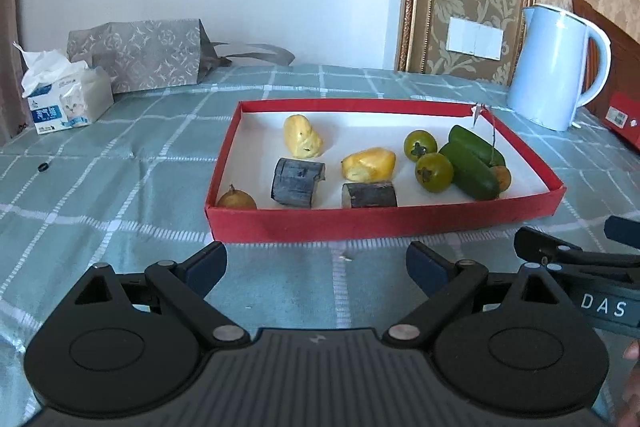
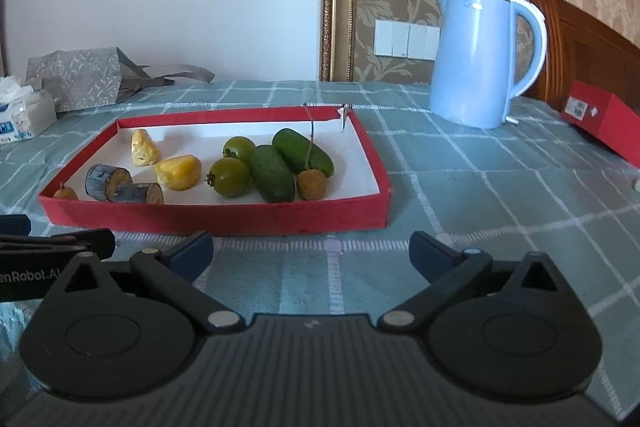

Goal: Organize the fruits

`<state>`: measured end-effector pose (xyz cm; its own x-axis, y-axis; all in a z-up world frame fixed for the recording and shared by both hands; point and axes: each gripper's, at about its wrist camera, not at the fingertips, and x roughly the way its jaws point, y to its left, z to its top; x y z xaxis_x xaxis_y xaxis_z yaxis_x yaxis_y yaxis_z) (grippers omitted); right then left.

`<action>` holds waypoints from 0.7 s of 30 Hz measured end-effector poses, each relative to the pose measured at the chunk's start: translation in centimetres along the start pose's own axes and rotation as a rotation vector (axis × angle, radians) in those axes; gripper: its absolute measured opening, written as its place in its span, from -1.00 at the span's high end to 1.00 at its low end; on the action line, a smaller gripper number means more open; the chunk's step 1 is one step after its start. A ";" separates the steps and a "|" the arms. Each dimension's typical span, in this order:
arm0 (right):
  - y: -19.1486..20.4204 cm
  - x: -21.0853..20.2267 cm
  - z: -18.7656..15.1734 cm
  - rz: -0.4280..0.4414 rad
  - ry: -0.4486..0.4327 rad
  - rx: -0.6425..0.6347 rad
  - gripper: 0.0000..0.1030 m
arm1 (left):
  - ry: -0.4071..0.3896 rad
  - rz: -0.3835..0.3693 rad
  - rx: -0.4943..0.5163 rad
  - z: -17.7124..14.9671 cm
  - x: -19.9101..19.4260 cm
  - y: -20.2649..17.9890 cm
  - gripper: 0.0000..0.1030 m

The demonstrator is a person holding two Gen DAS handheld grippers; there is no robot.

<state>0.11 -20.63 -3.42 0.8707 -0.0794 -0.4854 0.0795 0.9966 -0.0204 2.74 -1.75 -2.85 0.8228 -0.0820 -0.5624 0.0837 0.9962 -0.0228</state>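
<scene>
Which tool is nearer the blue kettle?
Right. The right tool sits before the tray's right end, toward the kettle; the left tool sits further left.

A shallow red tray (image 2: 224,217) with a white floor is set on the checked cloth. Inside, two pale yellow fruit pieces (image 2: 178,171) are seen toward the left, and two dark grey cut cane stubs (image 2: 108,181) are laid on their sides in front of them. Two round green fruits (image 2: 229,177) are placed mid-tray, touching two long dark green fruits (image 2: 272,173) laid slantwise. A small brown fruit (image 2: 311,183) (its thin stem upright) is seen at the right, another (image 2: 65,193) in the near left corner.
</scene>
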 end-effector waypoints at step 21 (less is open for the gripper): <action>-0.3 0.8 -0.3 -0.028 0.036 0.011 -1.00 | -0.022 0.021 0.005 0.8 -0.2 0.0 -0.89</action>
<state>0.65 -21.02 -4.09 0.8501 -0.1065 -0.5157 0.1092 0.9937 -0.0252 2.99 -1.75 -2.09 0.8363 -0.0620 -0.5448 0.0693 0.9976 -0.0072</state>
